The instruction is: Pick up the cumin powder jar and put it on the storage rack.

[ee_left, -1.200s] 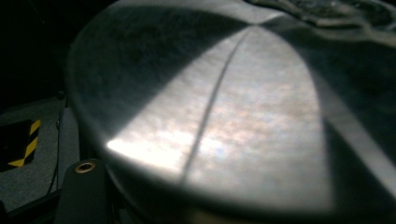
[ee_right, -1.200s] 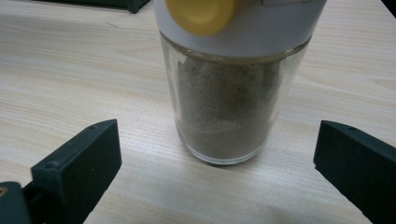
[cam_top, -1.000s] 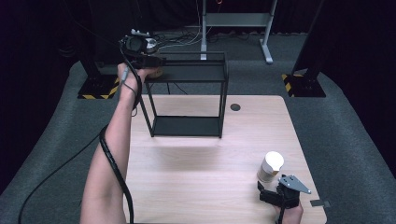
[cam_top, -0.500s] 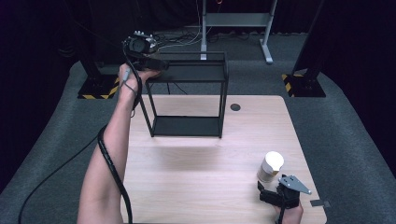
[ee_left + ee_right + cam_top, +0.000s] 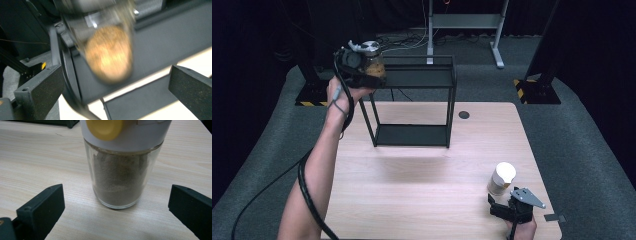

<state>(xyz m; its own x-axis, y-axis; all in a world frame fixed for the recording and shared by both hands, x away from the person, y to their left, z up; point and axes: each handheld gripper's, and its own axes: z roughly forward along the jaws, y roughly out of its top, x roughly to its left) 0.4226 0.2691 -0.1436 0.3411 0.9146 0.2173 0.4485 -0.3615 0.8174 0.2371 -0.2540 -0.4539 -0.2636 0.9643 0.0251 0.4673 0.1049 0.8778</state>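
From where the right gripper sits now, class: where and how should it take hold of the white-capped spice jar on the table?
Grip the spice jar on its straight glass wall below the white cap, coming in level from the near side. It stands upright, centred between the right gripper's open jaws.

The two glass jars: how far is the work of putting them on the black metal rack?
Looks done: the glass jar with brown contents is at the left corner of the black metal rack, on its top shelf, and the left gripper is open around it. In hand: the open right gripper frames the white-lidded glass jar of brown powder. Left: gripping and lifting that jar from the wooden table.
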